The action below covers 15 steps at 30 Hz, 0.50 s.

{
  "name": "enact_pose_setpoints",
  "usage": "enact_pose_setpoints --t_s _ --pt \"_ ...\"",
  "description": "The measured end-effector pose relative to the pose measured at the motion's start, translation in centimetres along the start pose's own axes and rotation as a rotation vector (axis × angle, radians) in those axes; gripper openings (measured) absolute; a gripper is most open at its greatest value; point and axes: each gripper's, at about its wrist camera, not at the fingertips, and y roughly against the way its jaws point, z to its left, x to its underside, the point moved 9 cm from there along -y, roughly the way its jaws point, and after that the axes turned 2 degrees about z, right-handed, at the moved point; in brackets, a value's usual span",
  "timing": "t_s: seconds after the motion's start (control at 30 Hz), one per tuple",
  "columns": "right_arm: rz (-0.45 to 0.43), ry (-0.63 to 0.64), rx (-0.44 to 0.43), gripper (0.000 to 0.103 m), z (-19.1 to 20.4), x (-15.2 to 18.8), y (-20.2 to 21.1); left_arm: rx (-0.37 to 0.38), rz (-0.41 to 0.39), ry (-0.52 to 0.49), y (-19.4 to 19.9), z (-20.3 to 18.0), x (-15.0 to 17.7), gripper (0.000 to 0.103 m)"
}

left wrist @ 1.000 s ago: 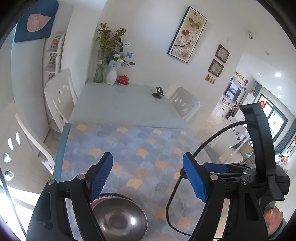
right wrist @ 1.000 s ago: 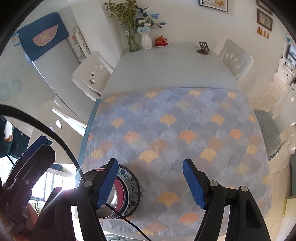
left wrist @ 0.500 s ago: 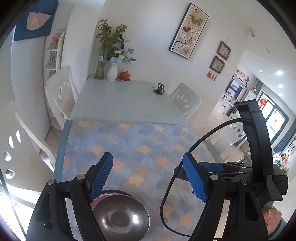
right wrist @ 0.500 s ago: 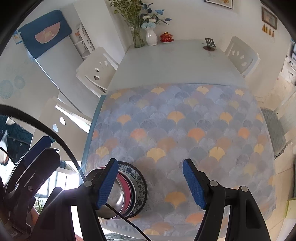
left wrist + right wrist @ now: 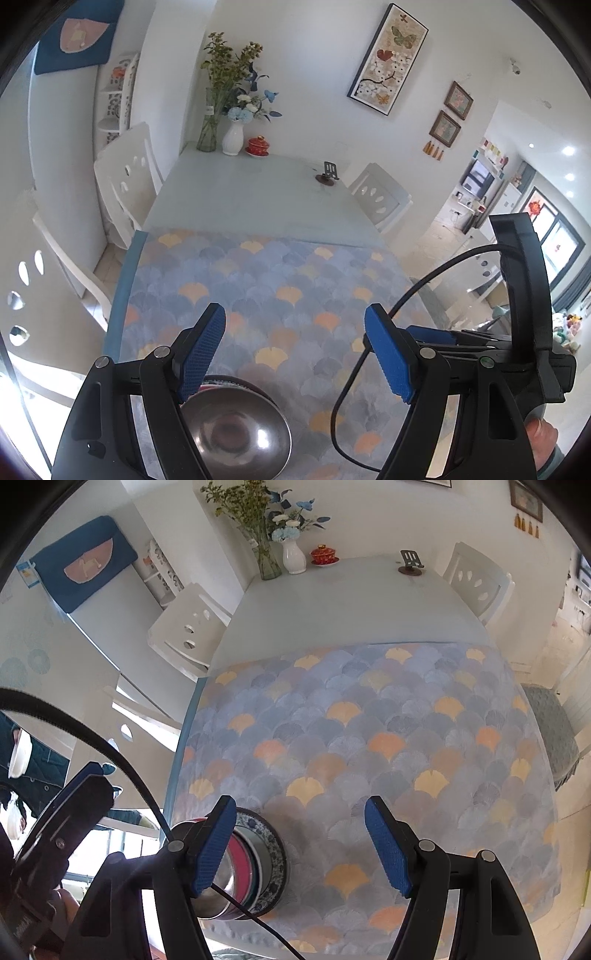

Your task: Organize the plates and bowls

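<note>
A steel bowl sits on top of a stack at the table's near left corner. In the right wrist view the stack shows the steel bowl, a pink bowl and a blue-patterned plate under them. My left gripper is open and empty, held above and just beyond the stack. My right gripper is open and empty, above the cloth to the right of the stack. The right gripper's body shows in the left wrist view.
A scallop-patterned cloth covers the near half of the table. At the far end stand a glass vase, a white vase, a red lidded cup and a small stand. White chairs flank the table.
Both grippers have risen and pulled back a little; the table looks smaller and farther. The stack has not moved. Both grippers stay open.
</note>
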Motion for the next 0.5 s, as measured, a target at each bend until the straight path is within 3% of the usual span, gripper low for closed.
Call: enact_pose_setpoints --t_s 0.13,0.23,0.5 --pt "0.001 -0.017 -0.026 0.07 -1.8 -0.7 0.1 -0.045 -0.022 -0.015 -0.3 -1.7 -0.3 0.077" --pt "-0.003 -0.012 -0.024 0.07 -3.4 -1.2 0.6 -0.014 -0.019 0.005 -1.1 -3.6 -0.3 0.091" --pt "-0.003 -0.038 0.012 0.07 -10.9 -1.6 1.9 0.012 0.017 0.01 -4.2 -9.8 1.0 0.091"
